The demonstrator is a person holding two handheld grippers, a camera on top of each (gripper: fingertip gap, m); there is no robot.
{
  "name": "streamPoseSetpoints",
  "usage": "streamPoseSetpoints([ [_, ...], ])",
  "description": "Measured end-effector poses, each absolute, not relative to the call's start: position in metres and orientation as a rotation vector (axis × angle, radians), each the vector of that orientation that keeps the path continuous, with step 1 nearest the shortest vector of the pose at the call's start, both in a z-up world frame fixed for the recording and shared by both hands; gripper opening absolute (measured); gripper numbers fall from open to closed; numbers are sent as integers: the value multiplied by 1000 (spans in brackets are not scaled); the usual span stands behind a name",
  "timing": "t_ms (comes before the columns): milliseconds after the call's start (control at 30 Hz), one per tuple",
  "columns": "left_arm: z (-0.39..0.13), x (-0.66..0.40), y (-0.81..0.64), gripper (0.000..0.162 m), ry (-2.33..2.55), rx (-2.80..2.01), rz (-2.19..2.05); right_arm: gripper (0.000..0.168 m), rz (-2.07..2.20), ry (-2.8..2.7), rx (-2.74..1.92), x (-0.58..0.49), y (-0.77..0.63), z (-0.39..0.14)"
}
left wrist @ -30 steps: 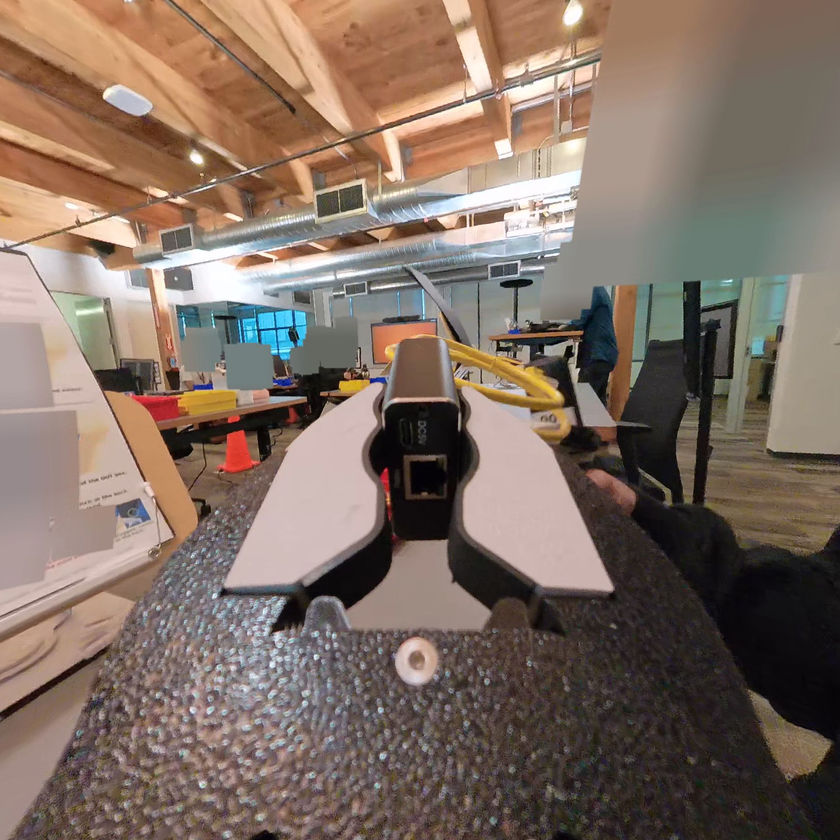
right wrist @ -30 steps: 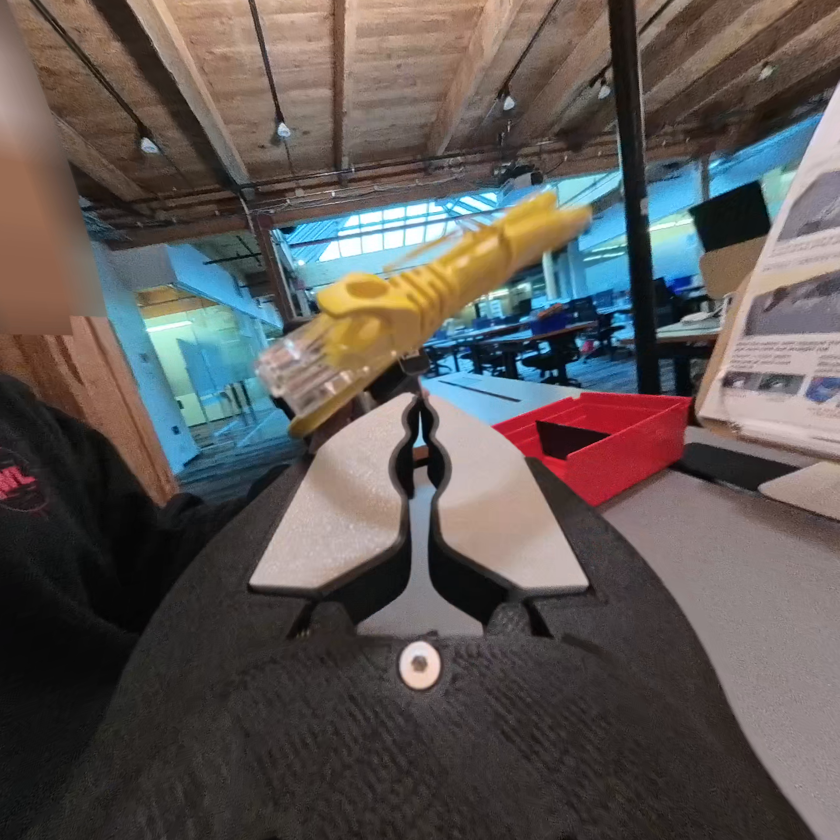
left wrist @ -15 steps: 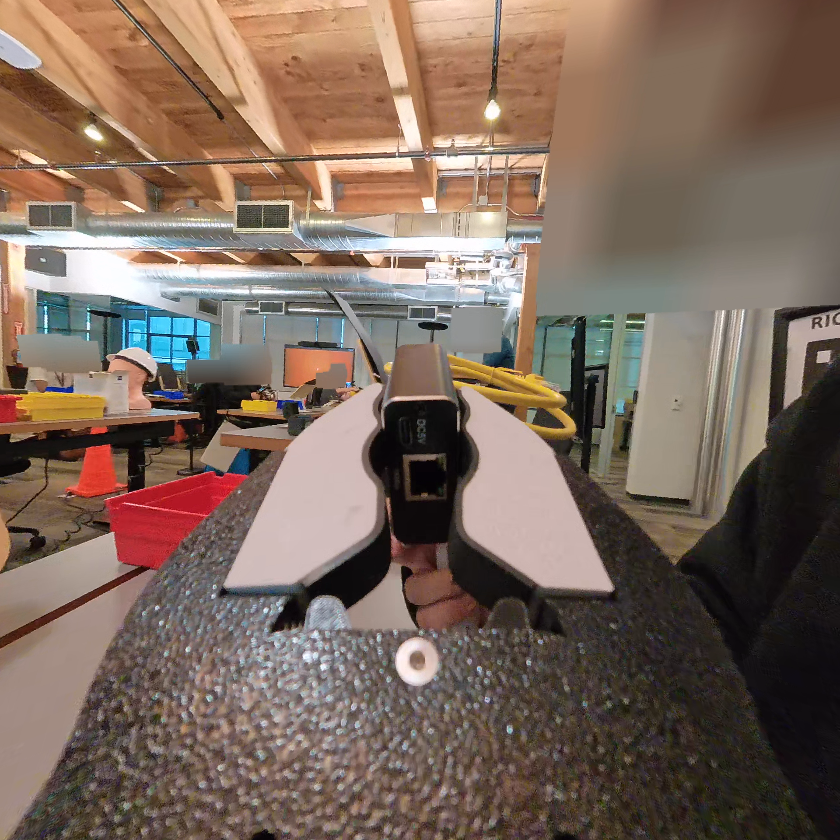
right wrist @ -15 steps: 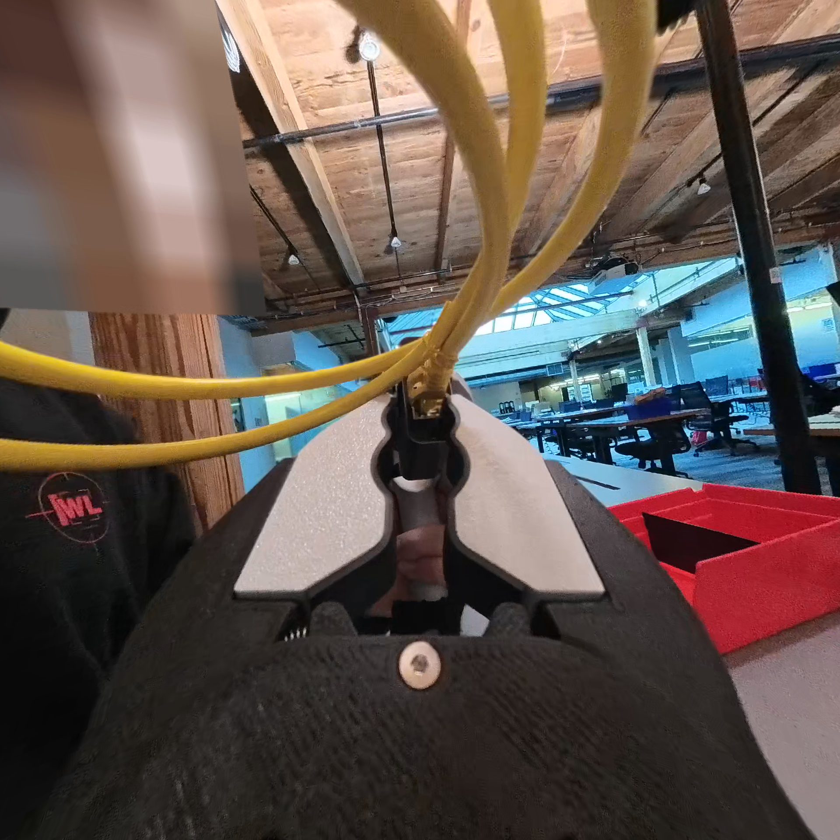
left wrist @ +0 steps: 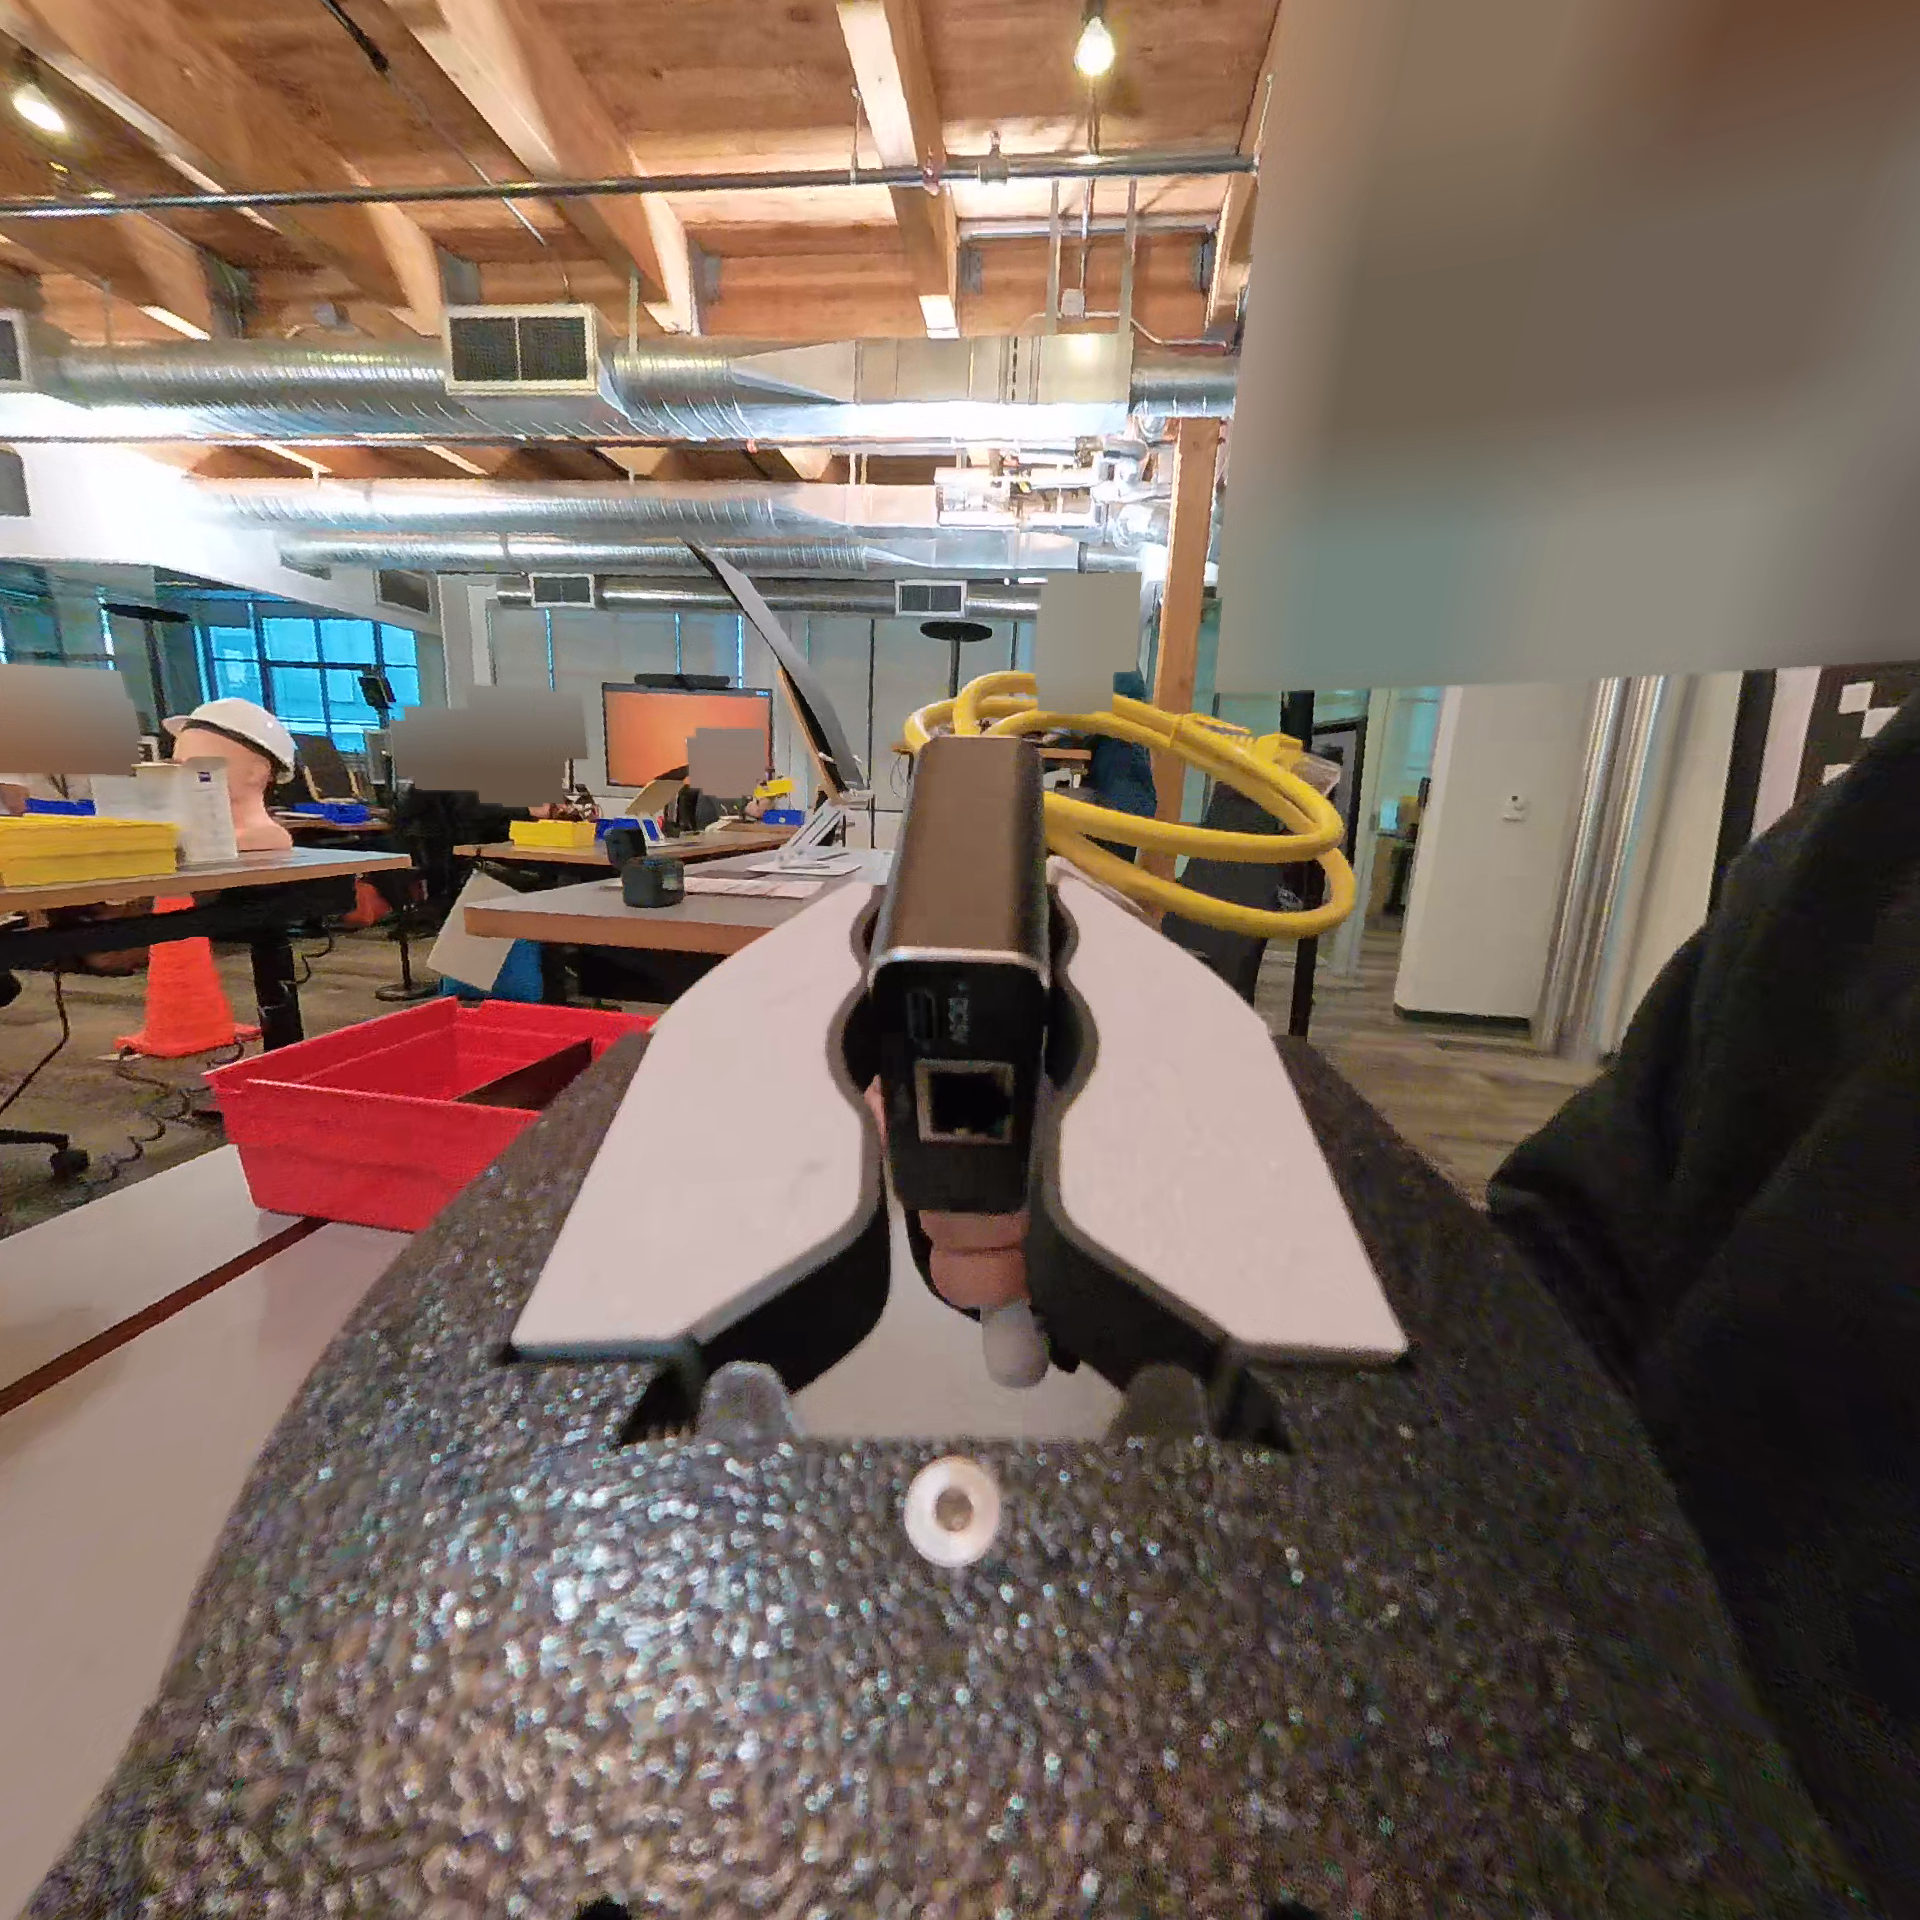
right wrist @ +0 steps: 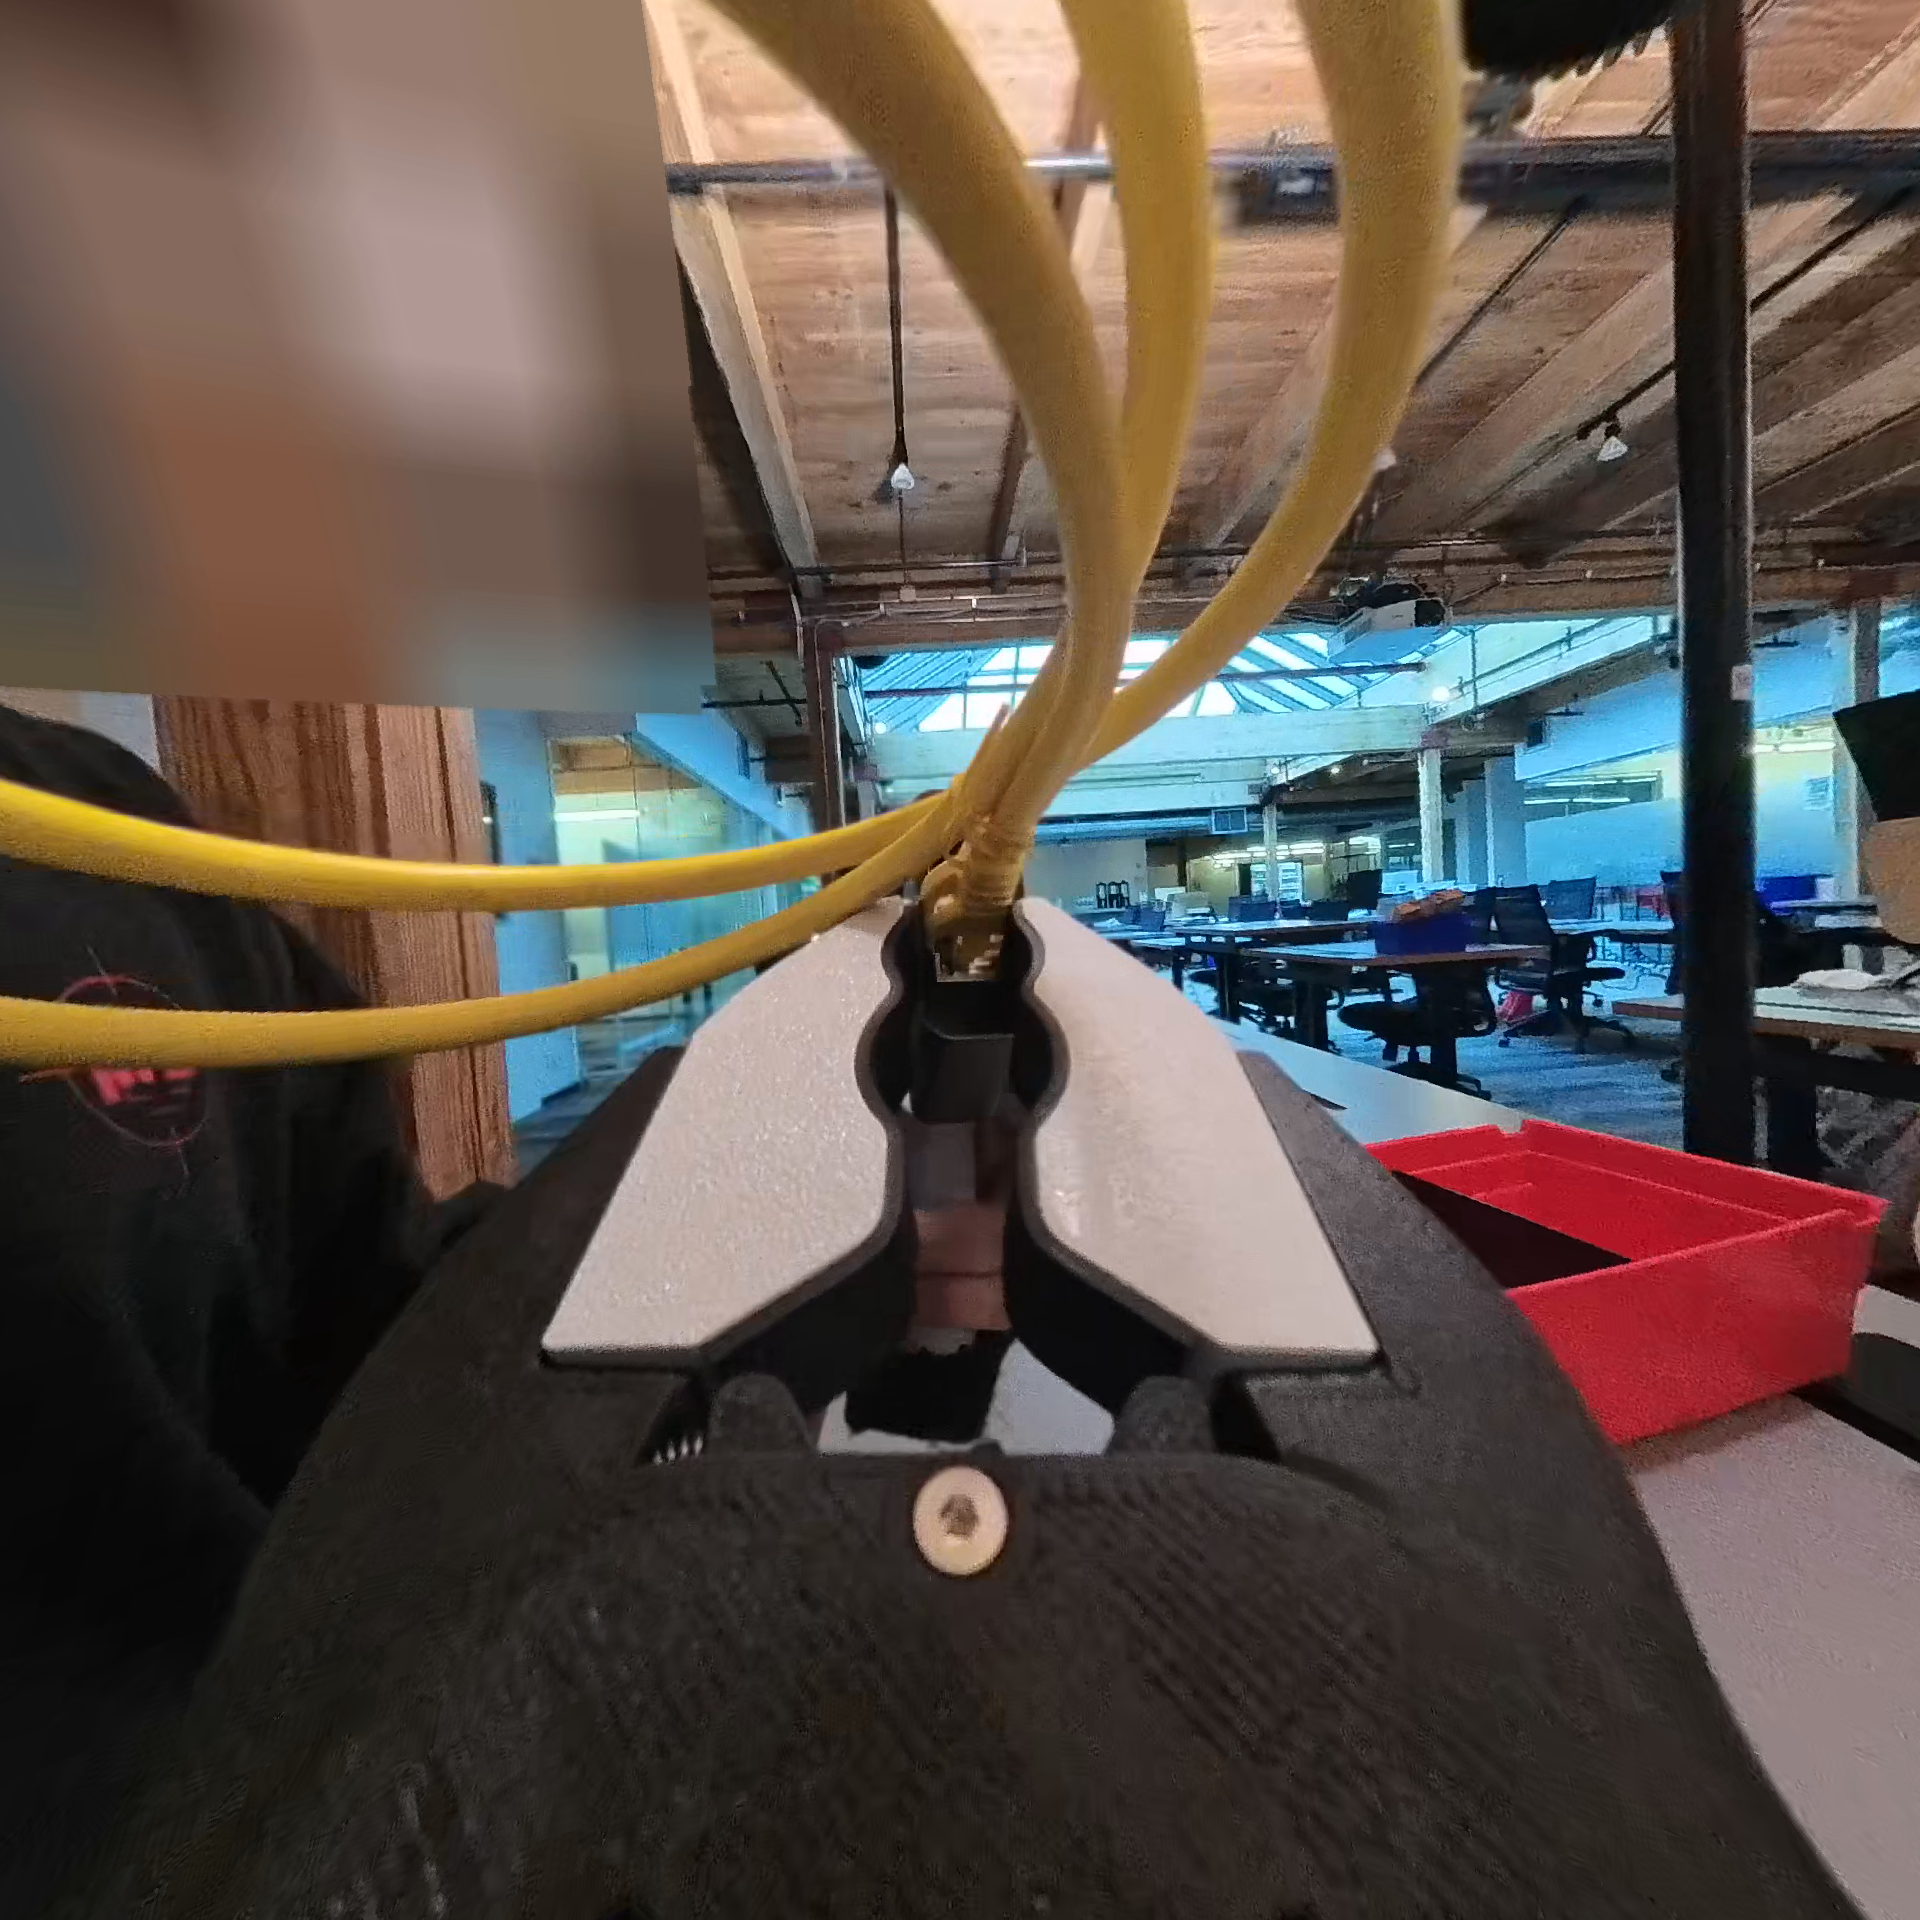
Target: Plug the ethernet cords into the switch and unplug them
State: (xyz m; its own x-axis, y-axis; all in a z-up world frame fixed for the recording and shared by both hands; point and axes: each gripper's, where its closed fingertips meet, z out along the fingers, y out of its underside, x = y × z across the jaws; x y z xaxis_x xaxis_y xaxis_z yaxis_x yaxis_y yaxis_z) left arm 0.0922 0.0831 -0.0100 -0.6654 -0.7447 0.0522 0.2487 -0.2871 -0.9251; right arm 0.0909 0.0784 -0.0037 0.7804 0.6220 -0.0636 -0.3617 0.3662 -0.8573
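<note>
My left gripper [left wrist: 961, 904] is shut on the black switch [left wrist: 961, 1049], which is held lengthwise with an empty ethernet port facing the camera. A coiled yellow ethernet cord [left wrist: 1195, 831] hangs just beyond the switch's far end. A fingertip [left wrist: 971, 1262] shows under the switch. In the right wrist view, my right gripper [right wrist: 966, 914] is closed around a narrow black part [right wrist: 956, 1049], with the cord's yellow plug [right wrist: 977, 883] at the fingertips. Loops of the yellow cord [right wrist: 1060, 416] arch over the camera. I cannot tell whether the plug is seated in a port.
A red tray [left wrist: 395, 1122] stands on the pale table [left wrist: 125, 1351]; it also shows in the right wrist view [right wrist: 1683, 1278]. The person's dark sleeve [left wrist: 1714, 1247] is close beside the left gripper. A wooden post [right wrist: 332, 935] and a black pole [right wrist: 1714, 727] stand behind. Both grippers' tips are close together, under 4 cm apart.
A second ago the yellow plug stuck out sideways above the right fingers. Now it sits between the fingertips with cord loops overhead. The left gripper swung right, still holding the switch.
</note>
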Motion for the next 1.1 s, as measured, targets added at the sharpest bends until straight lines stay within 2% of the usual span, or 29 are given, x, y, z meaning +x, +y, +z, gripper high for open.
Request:
streamPoseSetpoints([
  [233, -14, 91, 78, 36, 1422, -608, -1723, 15, 559, -378, -1007, 84, 67, 0],
  [533, -8, 85, 71, 29, 1457, -549, -1680, 16, 614, -354, -990, 82, 62, 5],
  [767, -14, 95, 80, 28, 1485, -552, -1484, 18, 846, -164, -949, 94, 70, -1],
  [967, -16, 98, 73, 26, 1418, -734, -1923, 15, 712, -180, -941, 99, 68, 1],
  [1100, -14, 97, 70, 26, 1434, -691, -1850, 15, 709, -208, -930, 98, 65, 4],
])
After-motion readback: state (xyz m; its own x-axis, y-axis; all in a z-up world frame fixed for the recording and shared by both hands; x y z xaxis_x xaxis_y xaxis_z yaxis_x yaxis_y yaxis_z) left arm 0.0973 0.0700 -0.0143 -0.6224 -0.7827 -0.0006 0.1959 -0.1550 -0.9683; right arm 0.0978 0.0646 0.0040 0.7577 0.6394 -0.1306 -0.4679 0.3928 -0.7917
